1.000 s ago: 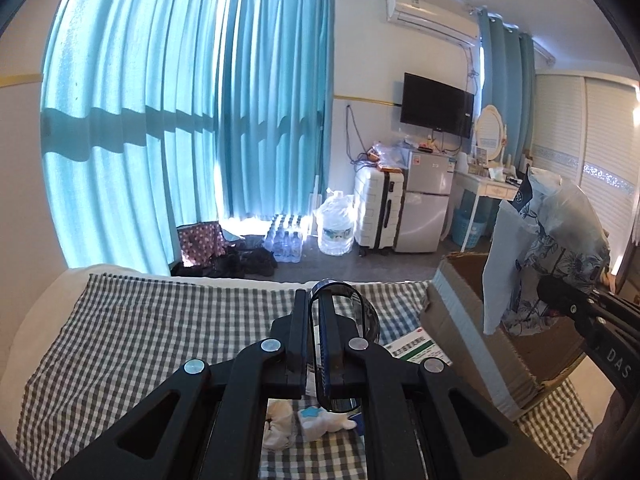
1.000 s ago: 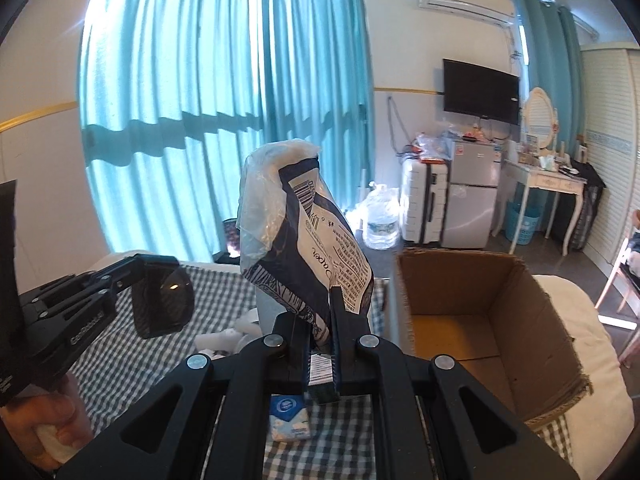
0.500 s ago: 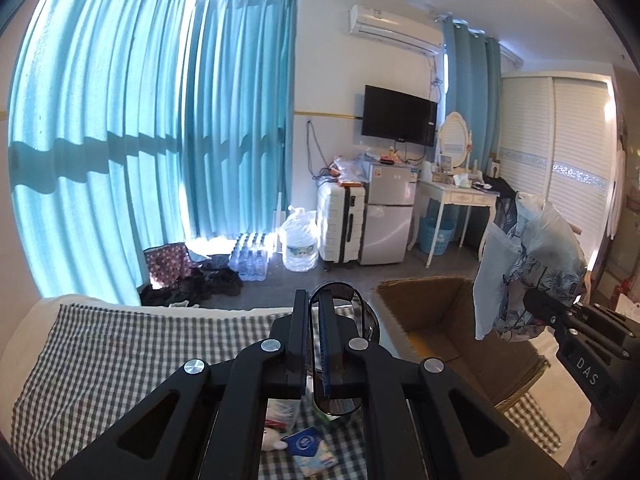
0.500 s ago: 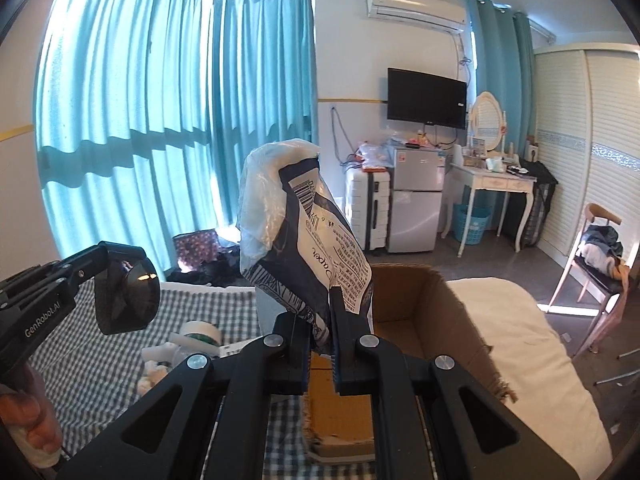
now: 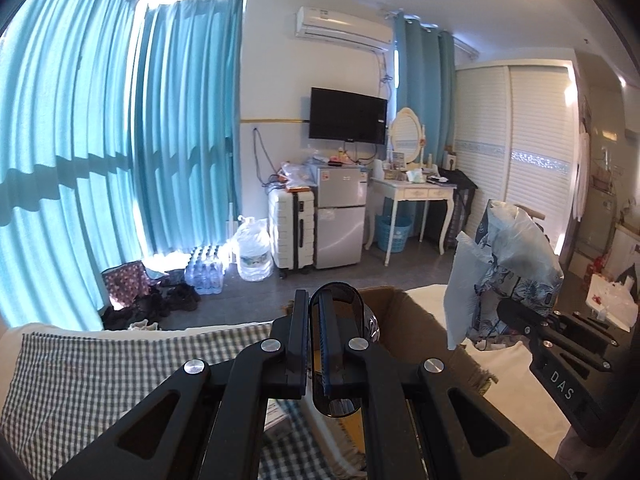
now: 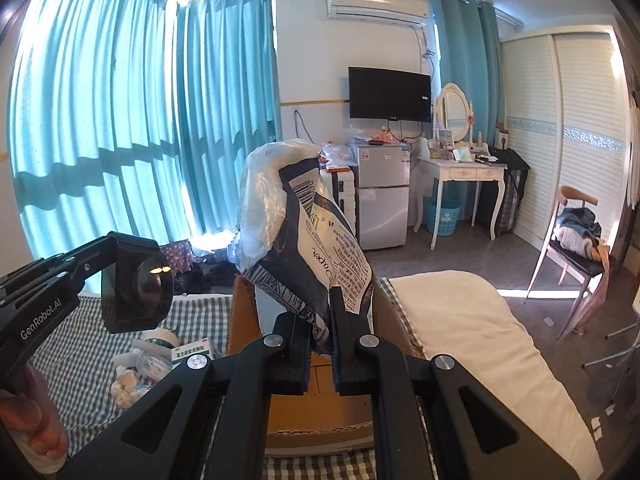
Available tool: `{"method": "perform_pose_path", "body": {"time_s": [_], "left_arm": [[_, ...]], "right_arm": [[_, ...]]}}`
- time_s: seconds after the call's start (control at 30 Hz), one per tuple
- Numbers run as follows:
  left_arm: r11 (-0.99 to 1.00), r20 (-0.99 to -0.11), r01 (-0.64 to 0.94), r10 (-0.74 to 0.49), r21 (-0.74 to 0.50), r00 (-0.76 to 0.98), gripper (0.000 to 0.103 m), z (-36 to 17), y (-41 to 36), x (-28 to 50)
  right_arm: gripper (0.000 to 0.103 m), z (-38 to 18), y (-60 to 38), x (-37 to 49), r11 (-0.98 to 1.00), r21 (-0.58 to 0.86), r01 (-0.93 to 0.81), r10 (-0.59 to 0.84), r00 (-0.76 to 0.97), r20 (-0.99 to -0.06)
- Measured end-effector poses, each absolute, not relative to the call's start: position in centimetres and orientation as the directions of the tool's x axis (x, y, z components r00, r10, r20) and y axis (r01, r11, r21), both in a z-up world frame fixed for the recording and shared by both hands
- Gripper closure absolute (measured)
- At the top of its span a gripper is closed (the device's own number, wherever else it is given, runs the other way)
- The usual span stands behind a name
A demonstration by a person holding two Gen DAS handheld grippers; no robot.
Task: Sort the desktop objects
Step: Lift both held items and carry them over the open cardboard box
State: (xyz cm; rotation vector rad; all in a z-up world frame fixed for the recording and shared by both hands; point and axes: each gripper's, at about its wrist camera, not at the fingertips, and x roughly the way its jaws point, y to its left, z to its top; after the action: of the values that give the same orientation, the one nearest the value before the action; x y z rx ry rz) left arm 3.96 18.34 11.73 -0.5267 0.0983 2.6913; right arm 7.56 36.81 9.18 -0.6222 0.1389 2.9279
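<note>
Above the one cardboard box [image 6: 244, 328] on the checked cloth [image 6: 92, 356], the right gripper [image 6: 320, 320] is clamping one crumpled printed plastic bag [image 6: 316, 240], its jaws pinching the bag's lower end; beside it, the left gripper [image 5: 316, 320] is squeezing one dark, round-ended case [image 5: 340, 344] over the box's near corner; one medicine carton [image 6: 192, 352] and one tape roll [image 6: 160, 336] are lying on the cloth.

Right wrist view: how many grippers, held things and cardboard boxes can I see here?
Grippers: 2, the left gripper and the right gripper
Held things: 2, a dark round container in the left, a printed plastic bag in the right
Cardboard boxes: 1, the cardboard box
Total: 5
</note>
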Motion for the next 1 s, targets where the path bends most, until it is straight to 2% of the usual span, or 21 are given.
{"method": "perform_pose_path", "body": {"time_s": [0.3, 0.63, 0.8, 0.93, 1.0], "left_arm": [[-0.904, -0.414, -0.427, 0.391, -0.006, -0.822, 0.098, 9.8, 23.4, 1.9], [-0.9, -0.529, -0.436, 0.384, -0.03, -0.757, 0.098, 5.0, 28.3, -1.5], [-0.907, -0.606, -0.42, 0.357, -0.042, -0.711, 0.098, 1.9, 28.2, -3.9], [-0.906, -0.663, -0.422, 0.341, -0.042, -0.667, 0.098, -0.4, 28.9, -5.2], [-0.906, -0.691, -0.42, 0.332, -0.046, -0.642, 0.098, -1.3, 29.1, -5.9]], "right_arm": [[0.096, 7.5, 40.0, 6.5, -0.977, 0.082, -0.195, 0.14, -0.886, -0.441], [0.096, 3.2, 41.3, 2.3, -0.983, 0.079, -0.167, 0.092, -0.815, -0.571], [0.096, 1.0, 42.1, 0.1, -0.984, 0.074, -0.159, 0.073, -0.756, -0.65], [0.096, -2.0, 43.2, -2.1, -0.982, 0.124, -0.145, 0.009, -0.684, -0.729], [0.096, -3.0, 43.3, -2.9, -0.983, 0.101, -0.156, 0.026, -0.652, -0.758]]}}
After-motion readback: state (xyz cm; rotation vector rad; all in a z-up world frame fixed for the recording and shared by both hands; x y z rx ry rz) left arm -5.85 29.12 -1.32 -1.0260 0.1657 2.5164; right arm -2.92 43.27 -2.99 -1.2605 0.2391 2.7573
